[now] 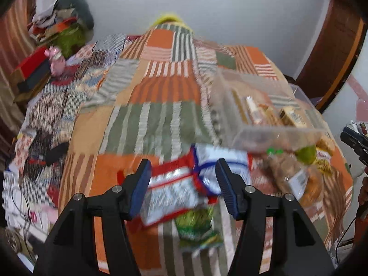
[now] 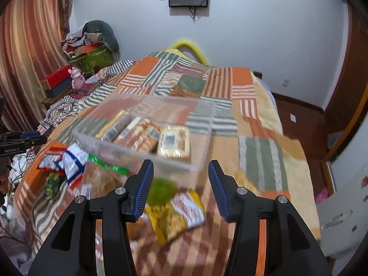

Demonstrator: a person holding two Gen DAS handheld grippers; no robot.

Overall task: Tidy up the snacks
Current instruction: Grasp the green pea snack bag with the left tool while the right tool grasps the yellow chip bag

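Note:
A clear plastic bin (image 2: pixel 147 138) with several snack packs inside sits on the patchwork bed; it also shows in the left wrist view (image 1: pixel 264 112). My left gripper (image 1: pixel 184 184) is open, hovering over a red-and-white packet (image 1: pixel 170 191) and a blue-and-white packet (image 1: pixel 220 163), with a green packet (image 1: pixel 197 227) below. My right gripper (image 2: pixel 180 184) is open above a yellow snack packet (image 2: pixel 177 214) and a green pack (image 2: pixel 161 191), just in front of the bin. A clear bag of brown snacks (image 2: pixel 103 179) lies left of it.
The patchwork blanket (image 1: pixel 149 115) covers the bed. Boxes, a pink toy (image 2: pixel 77 78) and piled clothes stand at the far left by the curtain. A wooden door (image 2: pixel 354 92) and floor lie to the right. Cables hang at the bed's left edge.

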